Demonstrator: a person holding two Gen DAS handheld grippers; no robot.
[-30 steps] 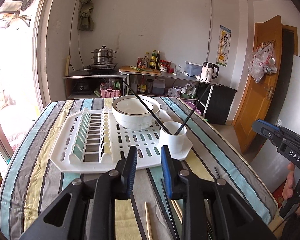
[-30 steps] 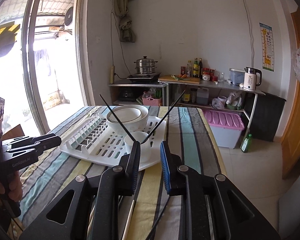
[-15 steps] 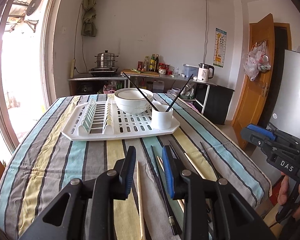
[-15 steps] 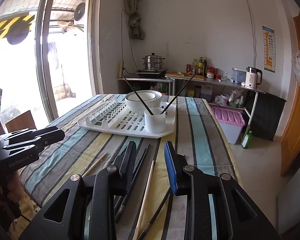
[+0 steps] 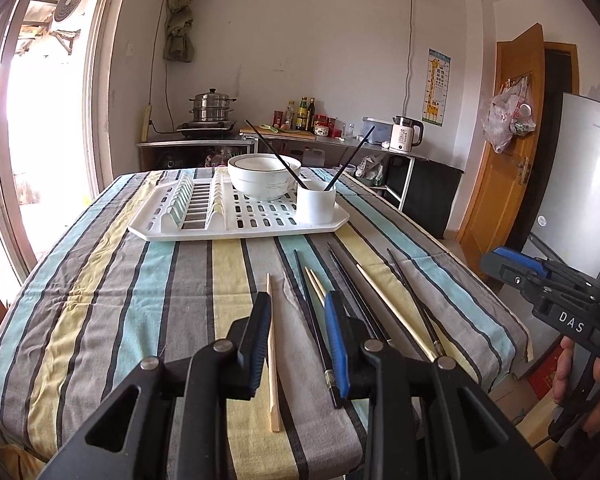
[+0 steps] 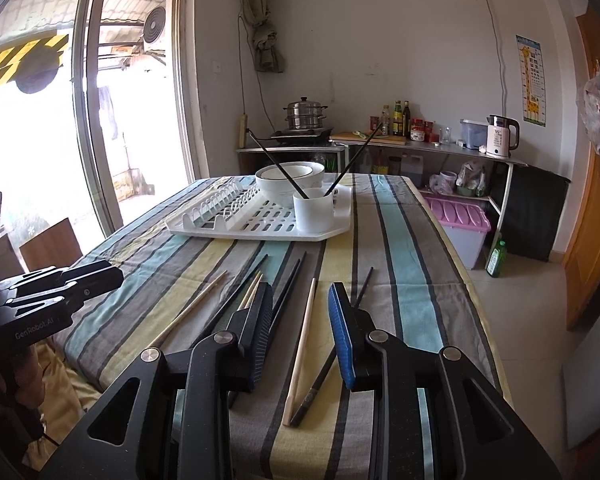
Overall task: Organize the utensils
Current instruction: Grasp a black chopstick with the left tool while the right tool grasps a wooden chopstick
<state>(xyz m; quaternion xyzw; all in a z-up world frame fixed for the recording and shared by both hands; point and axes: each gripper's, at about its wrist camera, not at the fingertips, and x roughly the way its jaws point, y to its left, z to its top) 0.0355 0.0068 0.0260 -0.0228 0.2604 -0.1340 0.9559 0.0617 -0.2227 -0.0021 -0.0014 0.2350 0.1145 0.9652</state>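
Observation:
Several loose chopsticks, some black and some wooden, lie on the striped cloth near the table's front edge. My left gripper hovers open over them; a wooden chopstick and a black chopstick lie on the cloth beneath its gap. My right gripper is also open, with a wooden chopstick and a black chopstick lying below it. Neither gripper holds anything. Farther back, a white cup stands on the white drying rack with two black chopsticks leaning in it.
A white bowl sits on the rack behind the cup. The right gripper shows at the right of the left wrist view, off the table's edge, held by a hand. A window is on the left; a kitchen counter stands behind.
Both grippers have pulled back from the rack toward the table's front edge and sunk a little. The loose chopsticks have come into view under them. Nothing was picked up.

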